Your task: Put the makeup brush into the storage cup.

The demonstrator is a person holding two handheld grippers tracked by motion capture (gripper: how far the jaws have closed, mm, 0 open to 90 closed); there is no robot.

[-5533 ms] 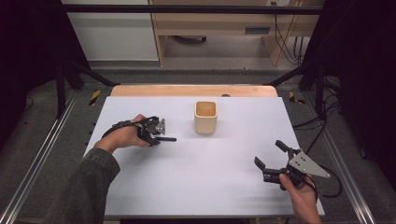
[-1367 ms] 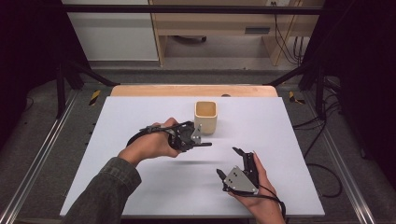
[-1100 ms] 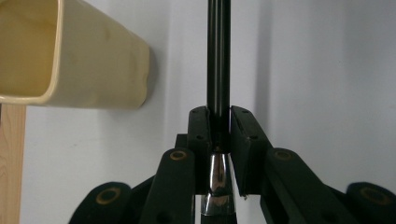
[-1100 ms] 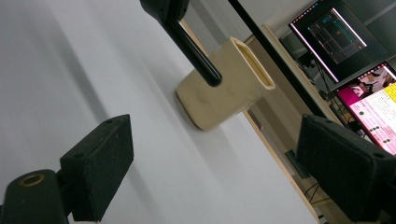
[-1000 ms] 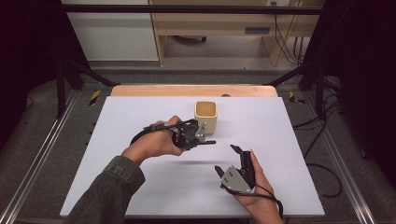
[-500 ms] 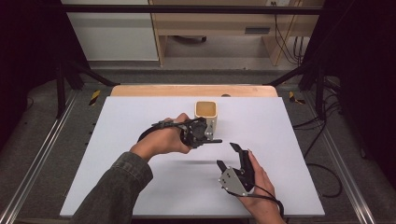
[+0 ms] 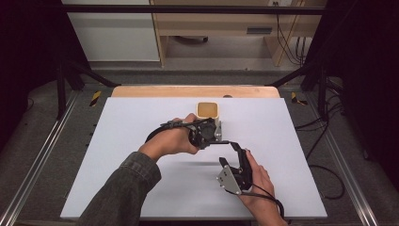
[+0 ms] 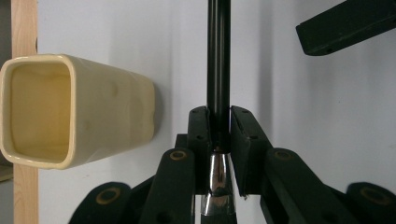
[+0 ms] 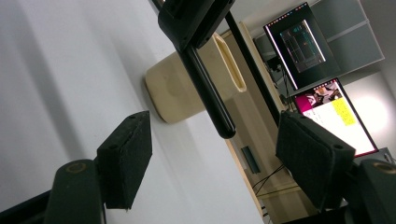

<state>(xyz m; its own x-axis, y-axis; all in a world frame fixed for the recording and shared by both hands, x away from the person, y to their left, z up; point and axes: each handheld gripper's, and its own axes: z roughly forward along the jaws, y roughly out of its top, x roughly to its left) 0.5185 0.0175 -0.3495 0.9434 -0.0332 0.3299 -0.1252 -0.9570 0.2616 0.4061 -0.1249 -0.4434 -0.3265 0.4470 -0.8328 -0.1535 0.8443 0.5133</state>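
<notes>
Pen [image 8: 218,60] was held in the left gripper [image 8: 218,128], its black barrel projecting straight out beyond the jaw tips and its silver end seated between the jaws, which were pinched hard against it on both sides. In the high view the pen [image 7: 225,142] ran level above the white table [image 7: 291,141], pointing to the right from the left gripper [image 7: 207,134] towards the right gripper [image 7: 234,156].

Left hand [image 7: 171,140] reached in from the lower left with the sleeve along the forearm, wrist roughly level, gripper laid sideways just in front of the cream cup [image 7: 208,113]. In the left gripper view the cup [image 8: 70,109] sat beside the pen barrel, apart from it, with its square mouth facing the camera side.

Right hand [image 7: 256,181] came up from the bottom edge, gripper angled up and to the left. Its jaws stood spread and had just been closing; in the right gripper view the pen's free tip [image 9: 224,126] hung in the gap between the two pads [image 9: 128,158], touching neither. One right jaw also showed at the upper corner of the left gripper view, clear of the barrel. Cup [image 9: 187,88] stood behind the pen in the right gripper view; monitors [image 9: 322,79] lit beyond the table.
</notes>
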